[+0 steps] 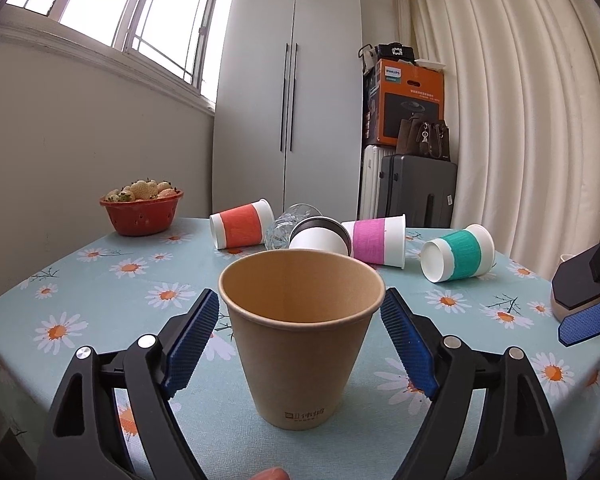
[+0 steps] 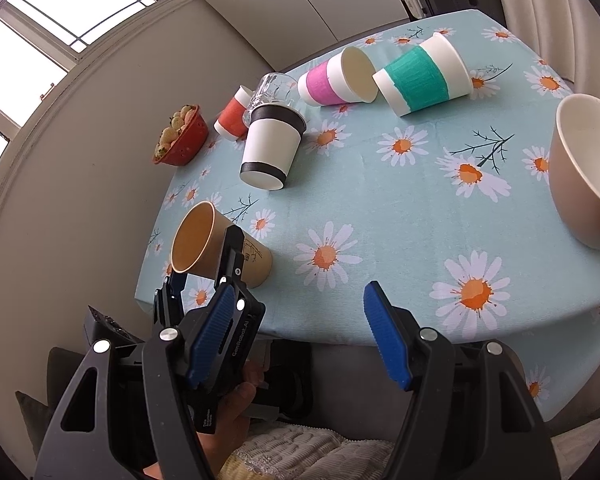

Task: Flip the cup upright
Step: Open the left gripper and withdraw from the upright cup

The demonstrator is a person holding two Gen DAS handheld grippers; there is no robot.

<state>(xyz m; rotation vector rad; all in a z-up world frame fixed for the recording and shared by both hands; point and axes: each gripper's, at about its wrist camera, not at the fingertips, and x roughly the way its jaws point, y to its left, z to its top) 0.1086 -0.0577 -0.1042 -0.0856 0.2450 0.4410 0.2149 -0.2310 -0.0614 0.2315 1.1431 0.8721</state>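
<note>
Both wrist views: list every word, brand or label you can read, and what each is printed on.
"PHILIPS": on the orange box stacked by the curtain; the smaller lines under it are too small to read.
"GenRobot.AI": on the body of the left claw, seen from the right wrist view; the label below it is too blurred to read.
Dark logo with characters low on the brown paper cup: too blurred to read.

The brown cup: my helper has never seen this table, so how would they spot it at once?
On the daisy tablecloth, look at the near edge, away from the row of cups lying on their sides. The brown cup stands upright between the open jaws of the left gripper. It alone is plain brown, with no coloured band.
</note>
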